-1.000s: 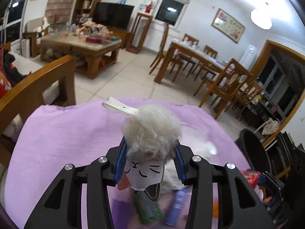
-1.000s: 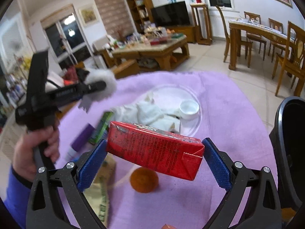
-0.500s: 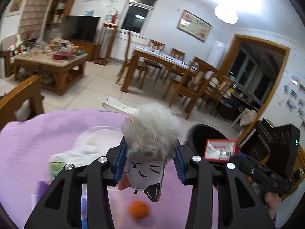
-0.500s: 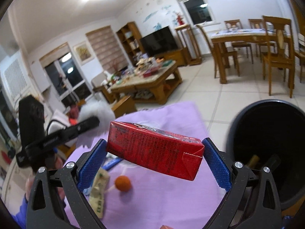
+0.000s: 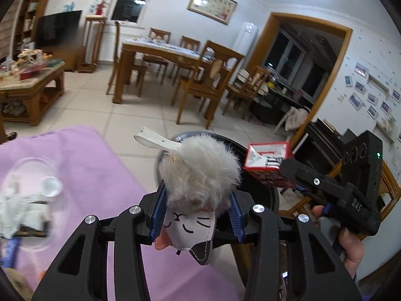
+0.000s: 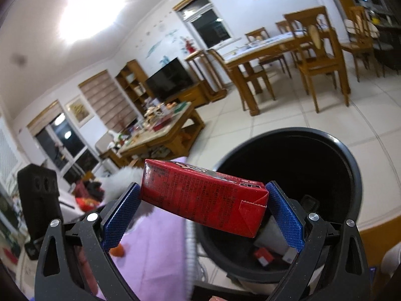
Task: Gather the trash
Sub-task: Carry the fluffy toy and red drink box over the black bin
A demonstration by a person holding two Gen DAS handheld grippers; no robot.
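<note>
Right gripper clamps the red drink carton lengthwise, holding it over the near rim of the black trash bin. Left gripper pinches a furry cat-face keychain above the purple tablecloth, beside the bin.

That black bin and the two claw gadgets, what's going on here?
Someone is clearing rubbish off a purple-covered table using two hand-held grippers. The right gripper clamps a red drink carton and holds it at the open black bin, which already has some trash inside. The left gripper grips a furry cat-face charm beside it. Neither is dropped yet.
</note>
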